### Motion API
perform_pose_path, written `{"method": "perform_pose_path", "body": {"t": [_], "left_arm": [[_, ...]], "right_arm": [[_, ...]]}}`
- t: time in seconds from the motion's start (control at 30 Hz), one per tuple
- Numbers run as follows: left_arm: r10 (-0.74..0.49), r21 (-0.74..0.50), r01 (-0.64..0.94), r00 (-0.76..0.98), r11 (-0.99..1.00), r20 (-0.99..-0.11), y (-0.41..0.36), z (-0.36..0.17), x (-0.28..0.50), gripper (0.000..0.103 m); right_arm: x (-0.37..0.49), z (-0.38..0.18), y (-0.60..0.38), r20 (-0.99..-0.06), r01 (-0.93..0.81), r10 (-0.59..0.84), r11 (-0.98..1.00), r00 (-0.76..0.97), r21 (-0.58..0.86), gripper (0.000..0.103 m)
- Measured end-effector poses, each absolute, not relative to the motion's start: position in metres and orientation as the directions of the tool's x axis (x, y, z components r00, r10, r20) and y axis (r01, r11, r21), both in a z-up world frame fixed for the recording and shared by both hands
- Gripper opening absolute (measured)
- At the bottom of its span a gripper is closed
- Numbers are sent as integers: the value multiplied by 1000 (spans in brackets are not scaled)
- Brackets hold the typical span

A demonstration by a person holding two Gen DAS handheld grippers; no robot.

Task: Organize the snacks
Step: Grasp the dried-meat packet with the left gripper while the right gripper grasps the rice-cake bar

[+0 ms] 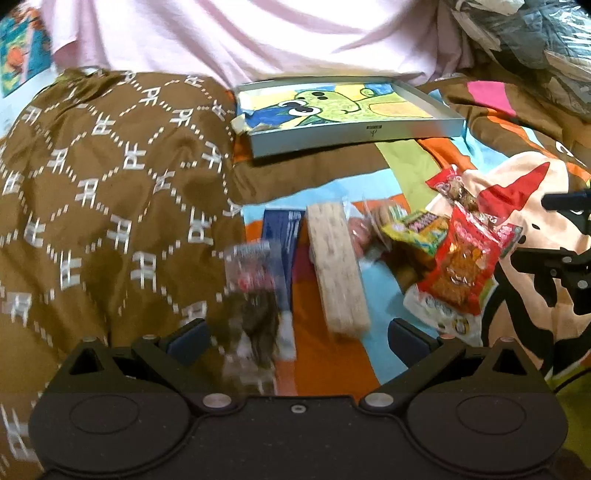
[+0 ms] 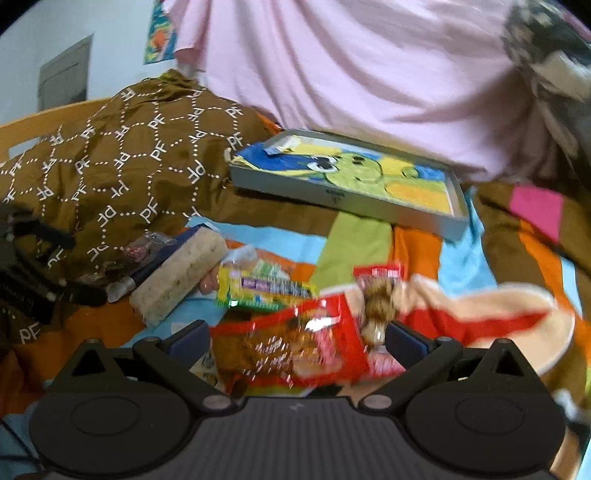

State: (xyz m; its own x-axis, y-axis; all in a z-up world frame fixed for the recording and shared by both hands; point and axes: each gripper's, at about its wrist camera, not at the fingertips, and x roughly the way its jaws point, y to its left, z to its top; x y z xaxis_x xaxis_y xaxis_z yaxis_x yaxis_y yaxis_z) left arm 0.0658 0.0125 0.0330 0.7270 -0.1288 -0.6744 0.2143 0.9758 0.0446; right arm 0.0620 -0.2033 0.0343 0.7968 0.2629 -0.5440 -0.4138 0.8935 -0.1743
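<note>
Several snacks lie on a colourful bedsheet. In the left wrist view my left gripper (image 1: 297, 334) is open above a clear packet of dark snacks (image 1: 251, 291), a blue pack (image 1: 282, 236) and a pale cracker pack (image 1: 338, 266). A red snack bag (image 1: 460, 273) and a yellow-green packet (image 1: 415, 227) lie to the right. In the right wrist view my right gripper (image 2: 297, 336) is open over the red snack bag (image 2: 295, 343), beside a nut packet (image 2: 378, 295). The yellow-green packet (image 2: 258, 288) and cracker pack (image 2: 181, 273) lie further left. A shallow grey tray (image 1: 351, 134) with a cartoon lining stands behind.
A brown patterned blanket (image 1: 103, 192) is bunched on the left. A person in a pink shirt (image 1: 240, 33) sits behind the tray (image 2: 332, 195). Plastic-wrapped clutter (image 1: 535, 40) is at the far right. The other gripper shows at each view's edge (image 1: 565, 258).
</note>
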Motion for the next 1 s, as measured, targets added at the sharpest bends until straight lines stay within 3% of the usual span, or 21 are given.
{"method": "perform_pose_path", "body": {"t": [0.27, 0.47, 0.6, 0.8, 1.0], "left_arm": [[-123, 168, 351, 673, 921, -729, 11, 66, 119, 102], [-91, 172, 320, 663, 932, -743, 36, 49, 127, 102], [-93, 159, 320, 648, 934, -756, 56, 36, 123, 102], [-126, 124, 340, 626, 932, -769, 67, 29, 114, 102], [-161, 139, 397, 633, 907, -757, 64, 26, 100, 102]], "right_arm": [[88, 64, -172, -610, -617, 365, 739, 703, -269, 103], [83, 60, -128, -670, -773, 437, 533, 600, -345, 103], [85, 46, -101, -700, -828, 482, 476, 527, -296, 103], [109, 34, -92, -698, -829, 543, 544, 466, -130, 102], [152, 29, -89, -740, -780, 563, 621, 368, 85, 93]]}}
